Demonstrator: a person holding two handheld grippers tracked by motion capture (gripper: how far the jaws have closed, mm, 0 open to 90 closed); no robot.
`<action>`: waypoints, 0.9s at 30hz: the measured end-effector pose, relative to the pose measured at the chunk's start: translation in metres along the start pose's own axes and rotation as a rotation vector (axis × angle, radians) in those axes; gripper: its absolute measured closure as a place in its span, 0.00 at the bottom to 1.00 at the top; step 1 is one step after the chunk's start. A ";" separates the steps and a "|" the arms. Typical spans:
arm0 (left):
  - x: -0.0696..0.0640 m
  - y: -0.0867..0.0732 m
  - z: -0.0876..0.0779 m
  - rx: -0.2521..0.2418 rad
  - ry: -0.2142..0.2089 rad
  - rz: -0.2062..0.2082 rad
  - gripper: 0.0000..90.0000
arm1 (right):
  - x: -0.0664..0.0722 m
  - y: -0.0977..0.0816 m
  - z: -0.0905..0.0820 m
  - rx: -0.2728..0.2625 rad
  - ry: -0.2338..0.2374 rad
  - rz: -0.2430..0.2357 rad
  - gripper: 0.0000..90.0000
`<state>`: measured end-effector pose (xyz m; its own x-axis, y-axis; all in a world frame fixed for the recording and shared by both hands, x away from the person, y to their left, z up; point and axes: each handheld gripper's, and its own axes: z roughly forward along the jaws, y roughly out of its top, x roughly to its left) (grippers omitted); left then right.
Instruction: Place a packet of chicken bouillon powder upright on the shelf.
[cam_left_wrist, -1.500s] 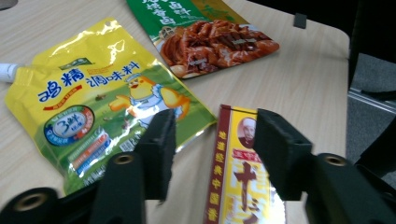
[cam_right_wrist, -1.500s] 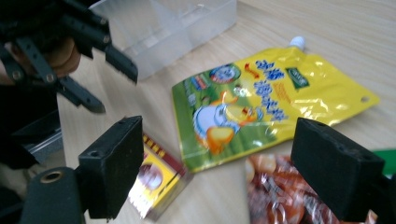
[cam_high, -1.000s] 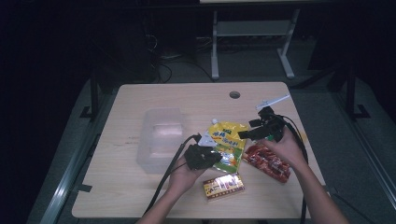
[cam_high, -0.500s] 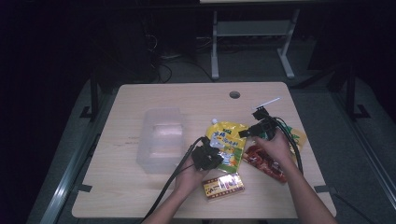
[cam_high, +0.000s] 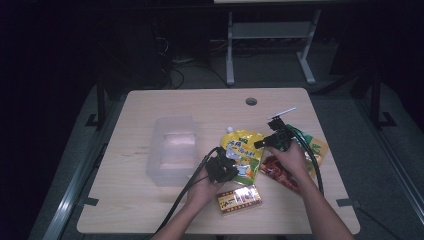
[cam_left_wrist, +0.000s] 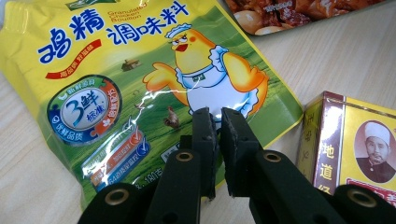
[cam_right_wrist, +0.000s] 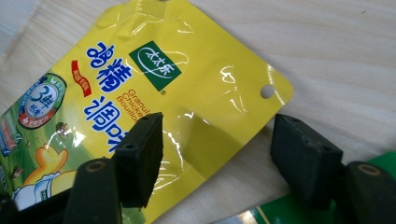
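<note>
Yellow bouillon pouch flat on the desk, right of centre and nearer the front edge than the back, printed face up, cartoon chicken in an apron plain in the left gripper view. Lower edge pinched by the left gripper, jaws drawn almost together with the foil's rim between the pads, low over the wood. Left forearm in from the front edge, hand wrapped round the gripper body, cable trailing back toward the front-left corner. Right gripper down at the pouch's top corner near the hang hole, jaws wide and just closing in, one pad over the yellow foil, the other off its edge above bare wood, nothing pinched yet. Right forearm angled in from the front-right corner, hand over a red snack packet. Green packet just beyond, toward the right edge. Yellow-and-maroon box near the front edge, just beside the pouch's lower corner. Clear plastic tub left of centre, well apart from both hands. Round cable hole near the back edge.
</note>
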<state>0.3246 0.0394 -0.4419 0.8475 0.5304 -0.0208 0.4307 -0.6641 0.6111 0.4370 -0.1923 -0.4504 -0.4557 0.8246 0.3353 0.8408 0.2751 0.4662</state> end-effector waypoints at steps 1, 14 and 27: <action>0.000 0.000 0.000 0.000 -0.001 -0.001 0.93 | 0.000 0.000 0.001 0.003 0.008 0.005 0.42; 0.000 0.001 0.002 0.000 -0.007 0.012 0.93 | 0.001 -0.002 0.006 0.028 0.137 -0.026 0.66; 0.001 0.001 0.004 -0.003 -0.014 0.017 0.94 | 0.005 0.001 0.013 0.036 0.151 -0.024 0.83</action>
<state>0.3271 0.0372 -0.4449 0.8589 0.5117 -0.0217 0.4155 -0.6712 0.6139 0.4389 -0.1817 -0.4588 -0.5120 0.7349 0.4448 0.8380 0.3136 0.4465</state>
